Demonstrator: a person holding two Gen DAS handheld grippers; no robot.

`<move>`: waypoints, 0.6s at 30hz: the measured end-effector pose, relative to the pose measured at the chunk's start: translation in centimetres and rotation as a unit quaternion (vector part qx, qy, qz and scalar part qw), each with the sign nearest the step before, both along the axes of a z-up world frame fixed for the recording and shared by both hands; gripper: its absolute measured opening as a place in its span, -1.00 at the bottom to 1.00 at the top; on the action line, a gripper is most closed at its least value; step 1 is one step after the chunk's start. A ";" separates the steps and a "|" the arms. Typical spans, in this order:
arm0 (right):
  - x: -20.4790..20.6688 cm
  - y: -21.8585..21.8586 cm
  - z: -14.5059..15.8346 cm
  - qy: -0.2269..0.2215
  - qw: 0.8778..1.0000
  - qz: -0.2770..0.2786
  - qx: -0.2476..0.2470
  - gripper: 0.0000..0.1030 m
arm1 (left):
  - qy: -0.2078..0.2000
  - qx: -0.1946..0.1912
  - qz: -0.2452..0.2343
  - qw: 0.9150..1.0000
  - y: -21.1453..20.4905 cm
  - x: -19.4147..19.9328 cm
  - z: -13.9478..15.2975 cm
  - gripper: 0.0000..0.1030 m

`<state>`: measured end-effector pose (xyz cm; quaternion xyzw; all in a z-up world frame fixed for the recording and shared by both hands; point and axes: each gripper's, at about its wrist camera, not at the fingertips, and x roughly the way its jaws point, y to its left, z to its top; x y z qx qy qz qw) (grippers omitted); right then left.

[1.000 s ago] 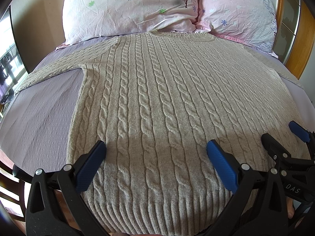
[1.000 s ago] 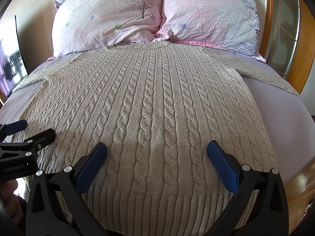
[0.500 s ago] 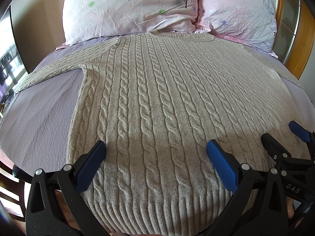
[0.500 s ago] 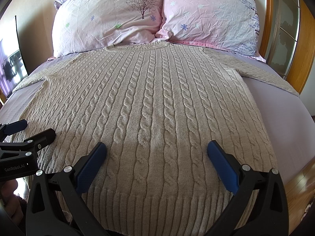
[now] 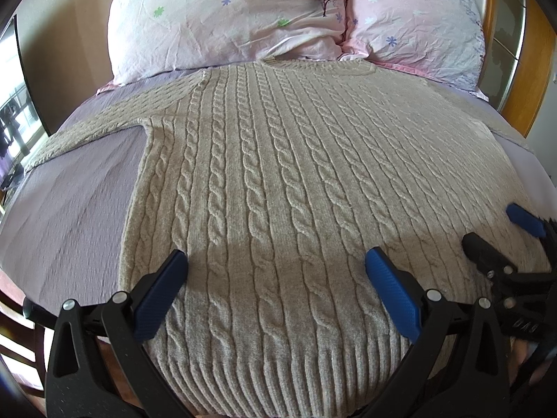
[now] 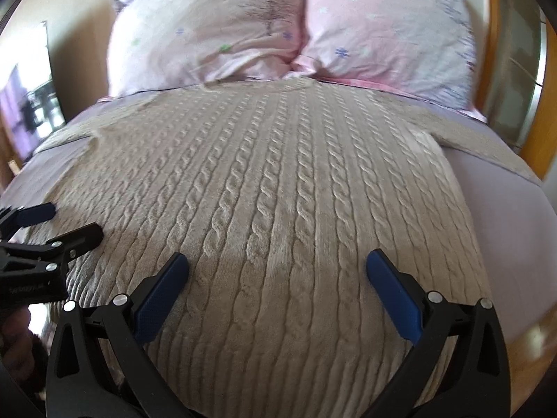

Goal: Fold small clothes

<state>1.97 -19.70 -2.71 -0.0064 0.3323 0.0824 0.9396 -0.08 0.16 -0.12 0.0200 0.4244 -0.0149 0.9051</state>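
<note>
A beige cable-knit sweater (image 5: 278,174) lies flat, front up, on a lilac bed sheet (image 5: 69,202), hem toward me and sleeves spread out to both sides. It also fills the right wrist view (image 6: 278,191). My left gripper (image 5: 275,271) is open and empty, hovering over the hem's left half. My right gripper (image 6: 276,271) is open and empty over the hem's right half. The right gripper also shows at the right edge of the left wrist view (image 5: 501,237). The left gripper shows at the left edge of the right wrist view (image 6: 62,223).
Two pink floral pillows (image 5: 226,17) (image 5: 417,24) lie at the head of the bed, touching the sweater's collar. A wooden headboard and frame (image 6: 515,69) stand on the right. A wall and a window (image 5: 14,122) are on the left.
Both grippers have shifted slightly; the right wrist view is now blurred and sits a little further forward and higher over the sweater. The sweater has not moved.
</note>
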 end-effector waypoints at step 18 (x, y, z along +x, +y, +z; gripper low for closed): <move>14.2 -35.6 1.8 0.055 0.845 -0.385 0.366 0.15 | -0.083 -0.072 -0.028 0.994 5.6 4.9 4.4 0.97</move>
